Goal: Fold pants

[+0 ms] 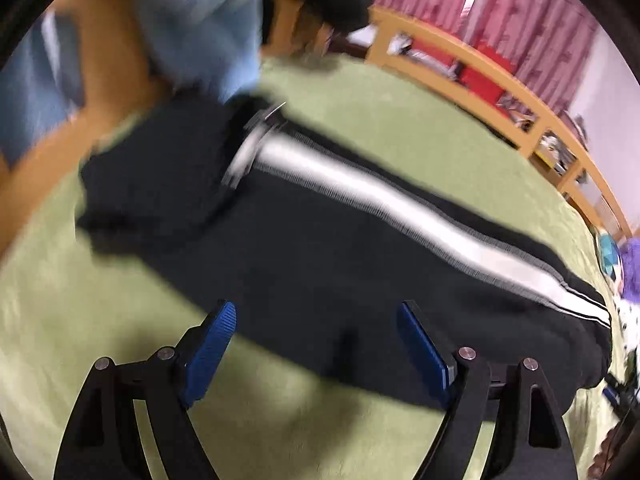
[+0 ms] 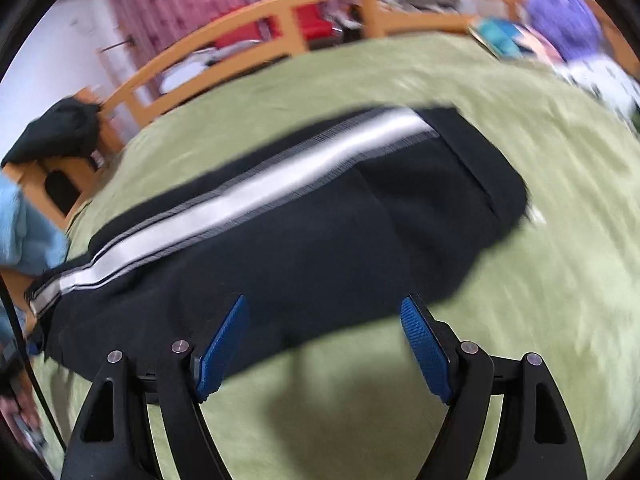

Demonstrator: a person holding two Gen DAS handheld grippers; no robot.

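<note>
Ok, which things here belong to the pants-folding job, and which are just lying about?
Job:
- pants, black with a white stripe, on the green bedspread
- left gripper, open, nothing between the pads
- right gripper, open, nothing between the pads

Lying about:
- black garment on the bed frame
- purple-haired doll
- teal item
- red chair
- pink curtains

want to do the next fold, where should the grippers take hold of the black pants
Probably the near long edge of the black pants, one gripper toward each end, coming from the near side. That edge lies flat on the green blanket, just ahead of the open left gripper and right gripper.
</note>
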